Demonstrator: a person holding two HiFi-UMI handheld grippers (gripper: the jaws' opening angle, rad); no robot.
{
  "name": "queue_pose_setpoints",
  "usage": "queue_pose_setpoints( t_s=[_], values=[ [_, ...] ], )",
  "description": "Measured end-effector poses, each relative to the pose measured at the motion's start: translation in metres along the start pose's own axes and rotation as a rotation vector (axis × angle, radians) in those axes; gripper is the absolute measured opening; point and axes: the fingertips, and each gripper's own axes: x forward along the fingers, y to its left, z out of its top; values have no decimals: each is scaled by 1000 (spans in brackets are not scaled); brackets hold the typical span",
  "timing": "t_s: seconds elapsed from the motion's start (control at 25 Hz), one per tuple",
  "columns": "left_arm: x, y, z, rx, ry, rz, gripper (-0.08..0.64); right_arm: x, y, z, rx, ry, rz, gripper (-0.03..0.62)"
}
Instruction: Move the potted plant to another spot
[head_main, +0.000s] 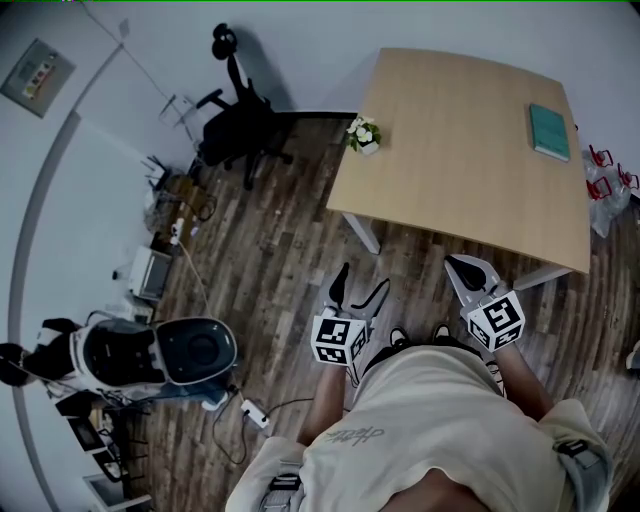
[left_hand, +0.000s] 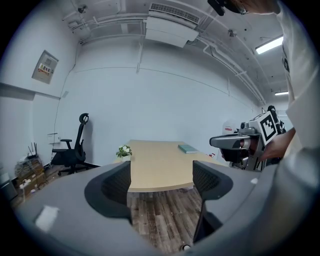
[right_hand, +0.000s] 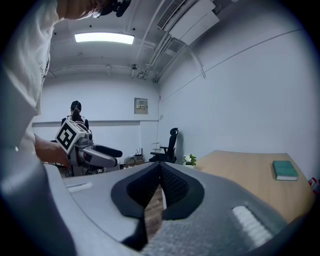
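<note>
The potted plant (head_main: 364, 133), small with white flowers in a white pot, stands at the near left corner of the light wooden table (head_main: 460, 190). It also shows far off as the potted plant (left_hand: 124, 151) in the left gripper view and the potted plant (right_hand: 189, 160) in the right gripper view. My left gripper (head_main: 364, 280) (left_hand: 162, 185) is open and empty, held over the floor well short of the table. My right gripper (head_main: 465, 265) (right_hand: 160, 167) is shut on nothing, just before the table's front edge. Both are far from the plant.
A teal book (head_main: 549, 131) lies at the table's far right. A black office chair (head_main: 240, 125) stands left of the table by the wall. A white and black machine (head_main: 150, 350), boxes and cables crowd the floor at the left. Red items (head_main: 605, 170) sit right of the table.
</note>
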Motion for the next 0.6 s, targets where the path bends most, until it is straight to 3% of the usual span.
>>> queue_pose_setpoints(
  t_s=[0.2, 0.6],
  values=[
    [-12, 21, -5, 26, 4, 27, 373, 21, 15, -1, 7, 17, 20, 3],
    [-19, 70, -20, -12, 1, 12, 364, 62, 34, 3, 28, -9, 1, 3]
  ],
)
